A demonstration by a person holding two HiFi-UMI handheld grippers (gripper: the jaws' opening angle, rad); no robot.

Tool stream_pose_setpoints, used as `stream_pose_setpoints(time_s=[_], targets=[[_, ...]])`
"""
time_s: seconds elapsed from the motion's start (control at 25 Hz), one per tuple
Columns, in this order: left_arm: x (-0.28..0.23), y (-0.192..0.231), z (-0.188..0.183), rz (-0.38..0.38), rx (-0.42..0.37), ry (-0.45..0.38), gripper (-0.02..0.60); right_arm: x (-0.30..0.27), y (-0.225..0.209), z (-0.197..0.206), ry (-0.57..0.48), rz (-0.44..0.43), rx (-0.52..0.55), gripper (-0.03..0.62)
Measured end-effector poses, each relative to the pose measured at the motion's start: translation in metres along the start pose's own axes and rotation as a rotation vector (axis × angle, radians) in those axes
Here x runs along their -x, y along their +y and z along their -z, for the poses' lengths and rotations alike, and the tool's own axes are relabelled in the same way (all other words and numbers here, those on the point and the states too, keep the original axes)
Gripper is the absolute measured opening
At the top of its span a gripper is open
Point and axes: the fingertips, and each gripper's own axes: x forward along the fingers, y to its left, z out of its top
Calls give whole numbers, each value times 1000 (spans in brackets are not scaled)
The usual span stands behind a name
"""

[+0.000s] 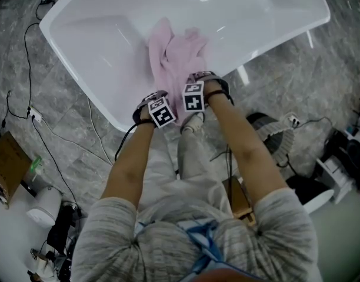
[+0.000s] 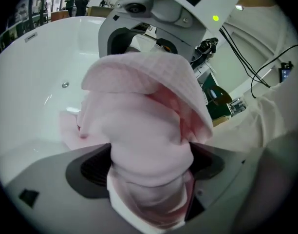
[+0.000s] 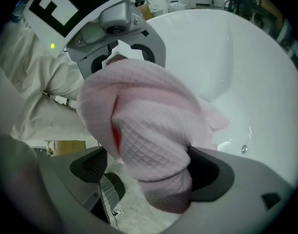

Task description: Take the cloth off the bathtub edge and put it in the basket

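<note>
Pink waffle cloth point(image 1: 179, 56) bunched on tub rim.

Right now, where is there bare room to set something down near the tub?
Bare: the bathtub basin left of the pink cloth, and the grey floor beyond the tub's right end. Crowded: the near rim, where the left tongs and right tongs both clamp the cloth.
</note>
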Motion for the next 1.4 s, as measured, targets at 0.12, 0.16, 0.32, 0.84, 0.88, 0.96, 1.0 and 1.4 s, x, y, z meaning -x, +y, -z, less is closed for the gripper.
stream_pose_setpoints(time_s=[0.12,0.16,0.32,0.84,0.88,0.96,1.0,1.4], targets=[[-2,4,0,-42,6,-10,474,-5,-1,2,10,45,27,517],[-2,5,0,-49,10,-12,474,-4,-2,1,0,47,23,515],[3,6,-5,-46,52,-51,471,9,0,-12,-108,10,-31,502],[29,6,-7,-138,93,-119,295,31,5,-46,-208,155,-103,253],[31,5,-6,-153,91,-126,287,36,7,-47,-226,166,-115,236],[37,5,-4,-182,93,-139,262,48,11,-52,-287,172,-186,139],[40,4,-3,-187,103,-143,248,53,14,-54,-317,169,-236,86],[89,-24,2,-147,97,-71,84,78,66,-60,-406,94,-513,60]])
